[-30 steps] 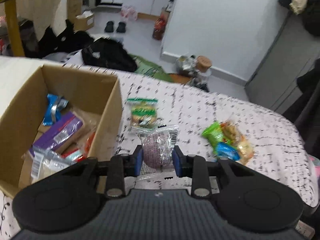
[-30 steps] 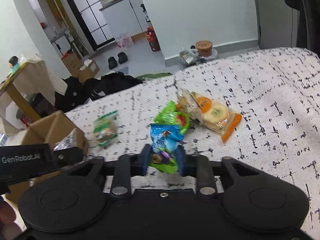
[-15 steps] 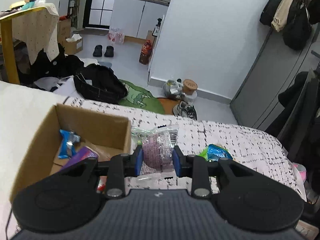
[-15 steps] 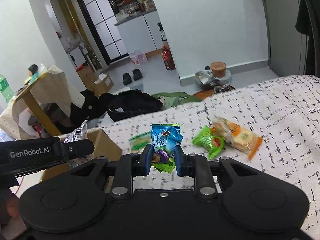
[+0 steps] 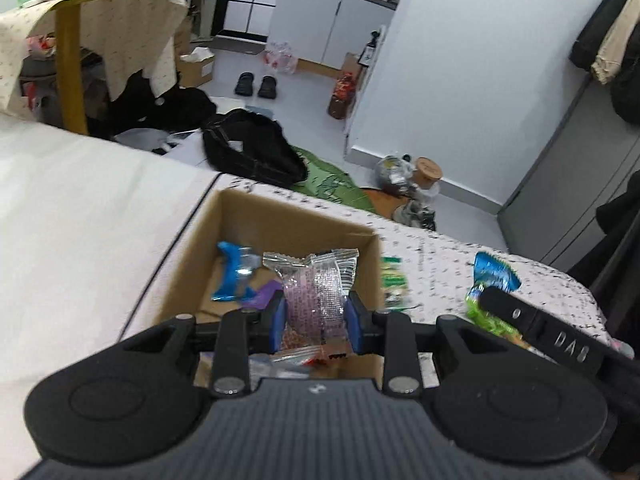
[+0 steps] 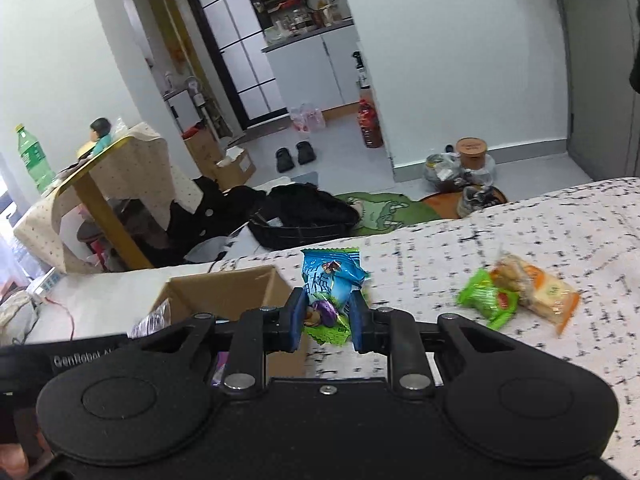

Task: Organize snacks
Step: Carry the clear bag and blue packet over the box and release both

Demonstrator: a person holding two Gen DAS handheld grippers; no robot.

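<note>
My left gripper is shut on a clear packet of pink-purple snack, held above the open cardboard box. Inside the box lie a blue wrapper and a purple packet. My right gripper is shut on a blue and green snack packet, held above the patterned bedspread just right of the box. On the bed lie a green packet and an orange-edged cracker packet. In the left wrist view the right gripper's finger and its blue packet show at right.
A green-topped snack packet lies on the bedspread right beside the box. White sheet lies left of the box. Beyond the bed's far edge are a black bag, a green mat, slippers and a draped side table.
Both grippers rose and moved left with their packets. The left one now hangs over the box instead of over the bedspread. The right one has come close to the box.
</note>
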